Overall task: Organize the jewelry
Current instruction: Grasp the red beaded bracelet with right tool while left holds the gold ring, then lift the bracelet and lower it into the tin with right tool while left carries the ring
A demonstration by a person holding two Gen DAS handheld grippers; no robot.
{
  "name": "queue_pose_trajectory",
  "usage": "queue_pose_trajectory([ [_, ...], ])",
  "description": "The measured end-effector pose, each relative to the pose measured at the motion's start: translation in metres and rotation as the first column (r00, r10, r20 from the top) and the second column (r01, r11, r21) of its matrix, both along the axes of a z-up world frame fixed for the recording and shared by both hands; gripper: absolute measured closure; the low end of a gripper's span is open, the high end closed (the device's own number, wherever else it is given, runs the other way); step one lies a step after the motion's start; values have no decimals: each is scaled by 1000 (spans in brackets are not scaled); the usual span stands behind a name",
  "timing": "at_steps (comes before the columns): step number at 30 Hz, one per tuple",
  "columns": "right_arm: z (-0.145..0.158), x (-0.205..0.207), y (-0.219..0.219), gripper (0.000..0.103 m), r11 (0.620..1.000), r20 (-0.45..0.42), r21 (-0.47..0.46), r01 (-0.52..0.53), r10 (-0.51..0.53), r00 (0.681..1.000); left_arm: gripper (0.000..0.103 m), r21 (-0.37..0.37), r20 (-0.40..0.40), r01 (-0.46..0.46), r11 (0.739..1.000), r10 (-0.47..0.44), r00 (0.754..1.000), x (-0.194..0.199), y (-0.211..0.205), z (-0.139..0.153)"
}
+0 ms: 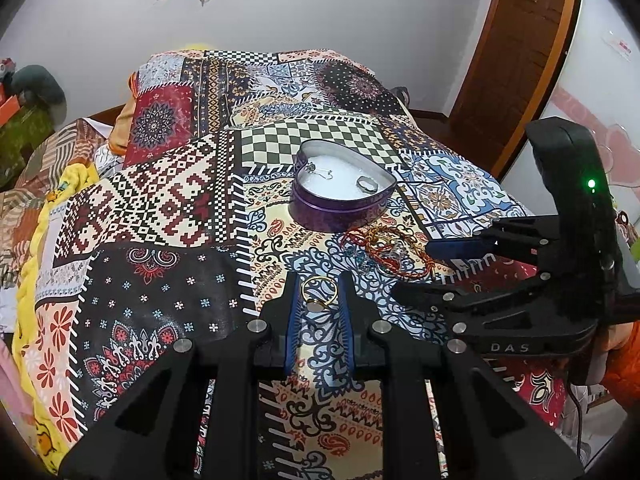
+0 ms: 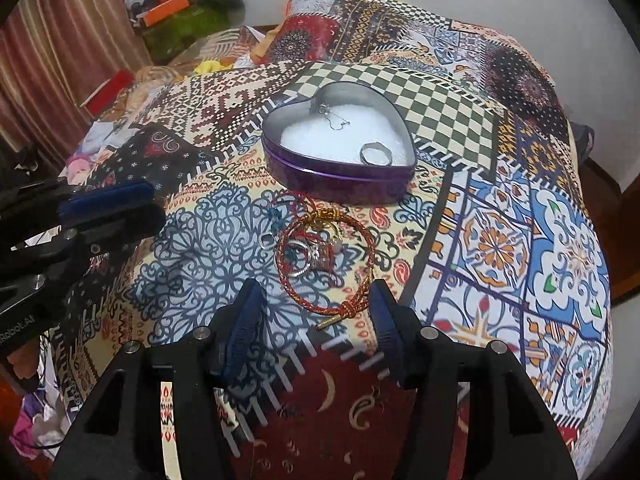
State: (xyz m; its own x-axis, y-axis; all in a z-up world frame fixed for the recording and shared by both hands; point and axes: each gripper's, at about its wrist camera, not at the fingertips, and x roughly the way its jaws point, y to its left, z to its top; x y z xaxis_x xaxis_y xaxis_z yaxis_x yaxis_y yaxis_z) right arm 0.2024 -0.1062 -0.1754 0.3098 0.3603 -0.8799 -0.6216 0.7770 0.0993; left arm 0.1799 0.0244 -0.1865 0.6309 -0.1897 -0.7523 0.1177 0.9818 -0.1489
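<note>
A purple heart-shaped tin (image 1: 338, 210) (image 2: 340, 174) with white lining sits on the patterned bedspread. It holds a silver ring (image 1: 367, 184) (image 2: 375, 155) and a small silver earring (image 1: 320, 170) (image 2: 332, 118). A pile of jewelry (image 1: 384, 252) (image 2: 320, 252), with red-and-gold cord bracelets and silver rings, lies in front of the tin. My left gripper (image 1: 319, 292) is closed on a gold ring (image 1: 319, 294), held between its blue pads, near the bedspread. My right gripper (image 2: 314, 308) is open, its fingers straddling the near end of the red bracelet (image 2: 340, 304).
The patchwork bedspread (image 1: 160, 216) covers a bed. Pillows and blankets lie at the far left (image 1: 52, 184). A wooden door (image 1: 516, 52) stands at the right. Clutter and a curtain (image 2: 60, 40) are at the left in the right wrist view.
</note>
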Motion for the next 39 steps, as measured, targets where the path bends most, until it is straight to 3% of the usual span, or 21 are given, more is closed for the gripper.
queue_pose_trajectory([
  [3, -3, 6, -4, 51, 1000, -32, 25, 4, -3, 999, 86, -3, -6, -3, 1000, 3, 1000, 2, 1, -2],
  [13, -4, 14, -14, 86, 998, -34, 53, 34, -32, 999, 86, 5, -5, 7, 1000, -7, 1000, 1, -4, -1],
  [16, -3, 12, -15, 90, 998, -25, 51, 28, -26, 999, 86, 9, -1, 5, 1000, -5, 1000, 0, -5, 2],
  [28, 16, -5, -37, 92, 993, 15, 98, 61, -63, 998, 86, 15, 15, 6, 1000, -6, 1000, -3, -8, 10],
  [39, 54, -7, -50, 93, 981, 117, 164, 99, -119, 986, 86, 23, 62, 12, 1000, -13, 998, 1, -14, 28],
])
